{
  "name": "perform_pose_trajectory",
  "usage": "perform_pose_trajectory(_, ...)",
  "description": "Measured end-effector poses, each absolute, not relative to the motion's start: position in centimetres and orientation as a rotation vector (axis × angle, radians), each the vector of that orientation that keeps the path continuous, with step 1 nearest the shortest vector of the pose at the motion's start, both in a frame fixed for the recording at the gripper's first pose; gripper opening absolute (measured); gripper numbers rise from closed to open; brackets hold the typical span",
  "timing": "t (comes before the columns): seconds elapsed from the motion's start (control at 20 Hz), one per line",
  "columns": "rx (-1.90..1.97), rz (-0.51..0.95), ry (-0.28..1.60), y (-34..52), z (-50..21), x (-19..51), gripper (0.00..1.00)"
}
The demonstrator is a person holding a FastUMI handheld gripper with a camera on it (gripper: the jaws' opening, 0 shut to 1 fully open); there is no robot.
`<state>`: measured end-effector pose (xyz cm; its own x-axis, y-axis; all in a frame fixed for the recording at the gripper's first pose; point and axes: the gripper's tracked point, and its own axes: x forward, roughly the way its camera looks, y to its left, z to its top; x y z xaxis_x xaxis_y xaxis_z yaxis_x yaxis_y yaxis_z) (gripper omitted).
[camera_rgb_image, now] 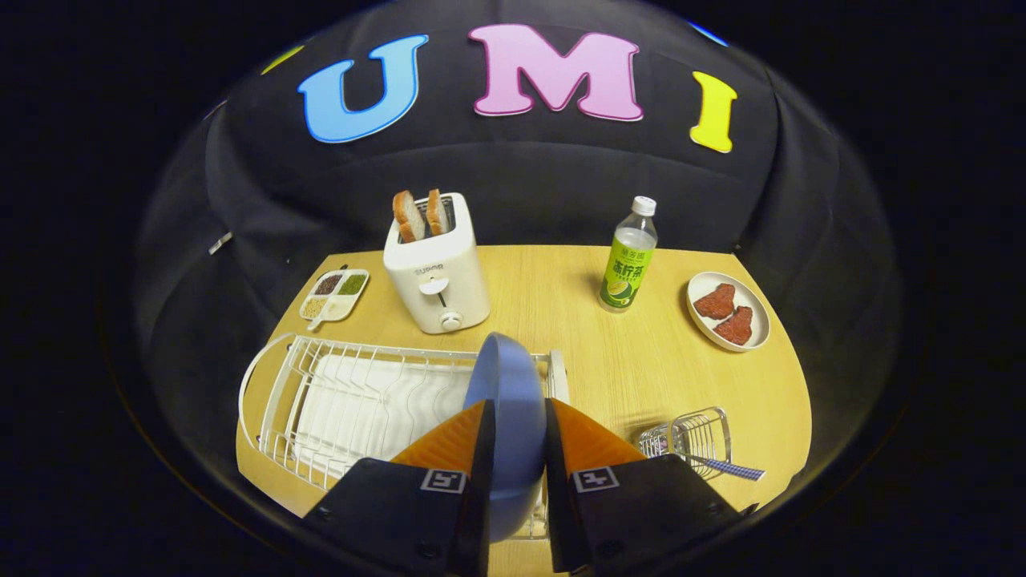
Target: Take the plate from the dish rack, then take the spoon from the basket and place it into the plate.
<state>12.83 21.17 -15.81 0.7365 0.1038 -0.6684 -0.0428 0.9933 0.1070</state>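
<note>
Orange-fingered gripper (517, 437) clamps the round blue plate (506, 385) edge-on above the white wire dish rack (337, 393). Spoon's wire basket (696, 437) sits just right.

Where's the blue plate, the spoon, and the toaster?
blue plate (506, 377): gripper view, upper rim, above the fingers gripping it.
spoon (733, 470): gripper view, checked handle sticking out of the basket.
toaster (437, 276): gripper view, white front face.

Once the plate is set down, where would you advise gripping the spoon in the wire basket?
Grip the handle, which pokes out of the tipped basket and lies low over the table; approach from above. The tool now pinches the blue plate.
</note>
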Motion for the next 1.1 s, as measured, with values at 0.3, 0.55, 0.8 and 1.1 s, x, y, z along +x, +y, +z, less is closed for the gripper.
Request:
perform_pose_trajectory(0.3,0.054,0.002,0.689,20.4,-14.1,12.6,0.29)
perform_pose_trajectory(0.55,0.007,-0.022,0.631,20.0,-12.0,13.0,0.28)
perform_pose_trajectory(0.8,0.102,0.031,0.690,19.7,-13.5,12.4,0.19)
perform_pose_trajectory(1.1,0.195,0.116,0.677,18.1,-12.5,11.1,0.18)
